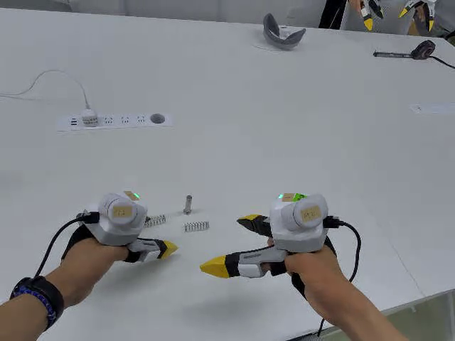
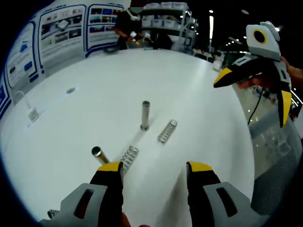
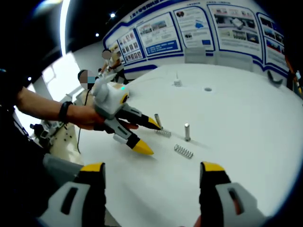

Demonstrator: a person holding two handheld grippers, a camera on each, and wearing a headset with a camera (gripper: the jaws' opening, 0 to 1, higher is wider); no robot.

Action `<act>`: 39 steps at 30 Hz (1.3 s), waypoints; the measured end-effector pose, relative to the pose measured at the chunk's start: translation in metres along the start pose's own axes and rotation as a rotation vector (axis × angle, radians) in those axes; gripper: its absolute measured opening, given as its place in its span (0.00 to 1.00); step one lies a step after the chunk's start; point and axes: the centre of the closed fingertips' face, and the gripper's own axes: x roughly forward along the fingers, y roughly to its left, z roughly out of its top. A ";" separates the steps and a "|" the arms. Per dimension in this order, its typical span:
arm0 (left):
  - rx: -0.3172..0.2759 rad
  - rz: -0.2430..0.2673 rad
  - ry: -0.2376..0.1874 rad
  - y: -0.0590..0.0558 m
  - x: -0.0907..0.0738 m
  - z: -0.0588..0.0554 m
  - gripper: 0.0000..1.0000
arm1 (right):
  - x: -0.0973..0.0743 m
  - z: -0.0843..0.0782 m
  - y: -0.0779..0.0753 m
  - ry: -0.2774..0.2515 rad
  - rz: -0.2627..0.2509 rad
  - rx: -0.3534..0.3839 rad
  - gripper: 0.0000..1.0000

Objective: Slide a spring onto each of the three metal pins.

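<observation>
One short metal pin (image 1: 188, 204) stands upright on the white table, also seen as pin (image 2: 145, 115) and pin (image 3: 187, 132). One spring (image 1: 196, 226) lies loose beside it, at spring (image 2: 167, 131) and spring (image 3: 183, 151). A second spring (image 2: 129, 156) lies next to a second pin (image 2: 97, 152), just off the left jaw of my left gripper (image 2: 154, 166). That gripper (image 1: 160, 236) is open and holds nothing. My right gripper (image 1: 231, 244) is open too, right of the springs, its jaws (image 3: 152, 167) wide apart and pointing at them.
A power strip (image 1: 114, 121) with a plugged cable lies at the back left. A grey curved object (image 1: 283, 33) and a dark tool (image 1: 412, 51) sit far off. The table's front-right edge (image 1: 419, 298) is near my right arm. Another person's grippers (image 1: 370, 11) show at the top right.
</observation>
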 end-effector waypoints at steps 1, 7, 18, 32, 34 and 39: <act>0.005 -0.009 0.006 -0.003 -0.001 -0.002 0.54 | 0.000 0.000 0.001 0.000 0.001 0.000 0.83; 0.080 -0.040 0.024 -0.017 -0.008 -0.008 0.56 | 0.001 0.000 0.002 0.000 0.006 -0.003 0.83; 0.007 0.015 -0.035 0.002 0.003 0.002 0.64 | 0.000 0.000 0.002 -0.001 0.007 0.000 0.83; 0.016 0.005 0.014 -0.002 0.004 -0.005 0.52 | -0.002 -0.001 0.001 -0.002 0.003 0.006 0.83; 0.026 0.022 0.025 0.001 0.006 -0.008 0.47 | -0.002 -0.001 0.002 -0.002 0.006 0.006 0.82; -0.011 0.074 0.022 0.012 0.010 -0.010 0.32 | -0.001 -0.002 0.003 0.000 0.009 0.010 0.82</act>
